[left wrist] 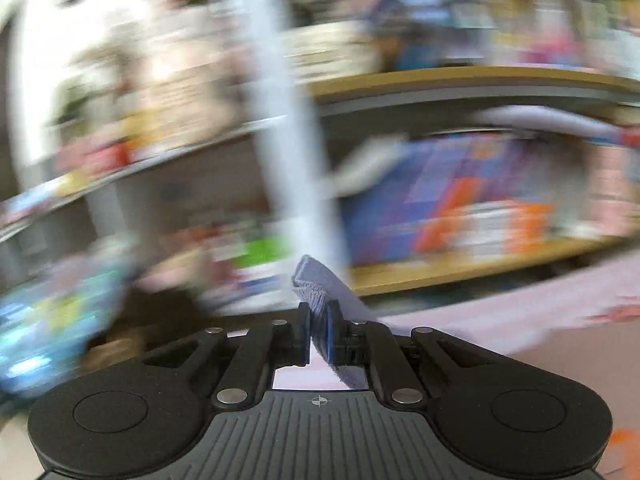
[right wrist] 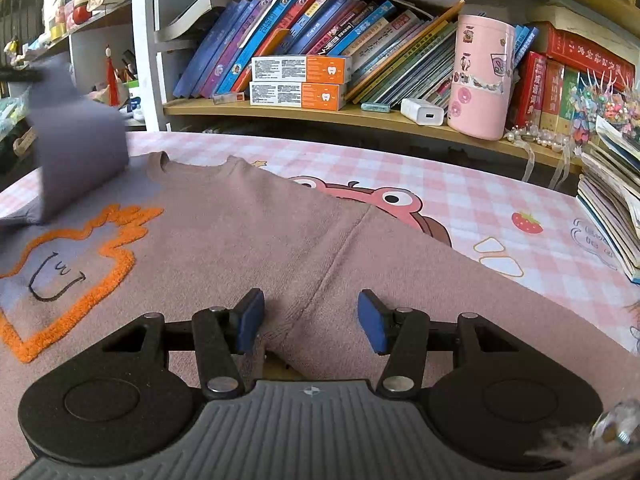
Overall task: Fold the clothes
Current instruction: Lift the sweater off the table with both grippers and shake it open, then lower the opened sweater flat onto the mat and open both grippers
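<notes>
A brown-mauve sweater with an orange fuzzy outline design lies flat on the pink checked table cover. Its left sleeve is grey-purple and lifted up at the far left. My left gripper is shut on the grey-purple sleeve cuff and holds it in the air; that view is heavily blurred. My right gripper is open, low over the sweater's right shoulder seam, with nothing between its pads.
A bookshelf with leaning books, two orange-white boxes, a white charger and a pink canister stands behind the table. A stack of books sits at the table's right edge.
</notes>
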A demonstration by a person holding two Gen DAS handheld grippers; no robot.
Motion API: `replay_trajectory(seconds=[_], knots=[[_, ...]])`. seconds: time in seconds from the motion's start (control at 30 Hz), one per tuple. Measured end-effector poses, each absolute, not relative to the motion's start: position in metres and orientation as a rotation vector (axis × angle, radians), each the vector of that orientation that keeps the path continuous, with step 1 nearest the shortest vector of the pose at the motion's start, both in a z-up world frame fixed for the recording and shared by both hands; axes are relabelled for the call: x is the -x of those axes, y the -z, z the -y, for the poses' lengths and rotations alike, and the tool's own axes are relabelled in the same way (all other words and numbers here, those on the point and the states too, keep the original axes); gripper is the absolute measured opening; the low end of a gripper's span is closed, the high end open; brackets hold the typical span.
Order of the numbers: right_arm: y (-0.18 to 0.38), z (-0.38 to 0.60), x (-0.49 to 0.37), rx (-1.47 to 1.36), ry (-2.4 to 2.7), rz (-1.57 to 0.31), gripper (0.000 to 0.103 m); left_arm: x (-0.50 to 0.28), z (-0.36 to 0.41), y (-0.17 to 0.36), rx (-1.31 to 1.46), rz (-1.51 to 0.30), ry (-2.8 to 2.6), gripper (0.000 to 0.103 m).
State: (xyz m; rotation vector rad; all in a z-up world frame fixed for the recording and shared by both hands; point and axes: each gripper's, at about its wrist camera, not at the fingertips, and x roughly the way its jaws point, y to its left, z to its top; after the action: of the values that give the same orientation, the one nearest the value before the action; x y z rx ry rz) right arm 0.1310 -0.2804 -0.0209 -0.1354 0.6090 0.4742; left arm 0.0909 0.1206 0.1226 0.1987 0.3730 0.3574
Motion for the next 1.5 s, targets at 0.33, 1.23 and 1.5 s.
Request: replay_trajectory(seconds=[0.33, 1.23, 1.5], knots=[[0.021, 0.281, -0.133, 0.142, -0.473, -0.608, 0.049, -0.039, -0.241, -0.096, -0.19, -0.441, -0.681, 0.008], [0.02, 0.277, -0.136, 0.223, -0.42, -0.576, 0.037, -0.052, -0.113, -0.025, 0.136, -0.645, -0.119, 0.016], [0.022, 0.306, -0.17, 0.184, -0.33, -0.588, 0.038, -0.09, -0.086, -0.024, 0.083, -0.635, -0.057, 0.016]])
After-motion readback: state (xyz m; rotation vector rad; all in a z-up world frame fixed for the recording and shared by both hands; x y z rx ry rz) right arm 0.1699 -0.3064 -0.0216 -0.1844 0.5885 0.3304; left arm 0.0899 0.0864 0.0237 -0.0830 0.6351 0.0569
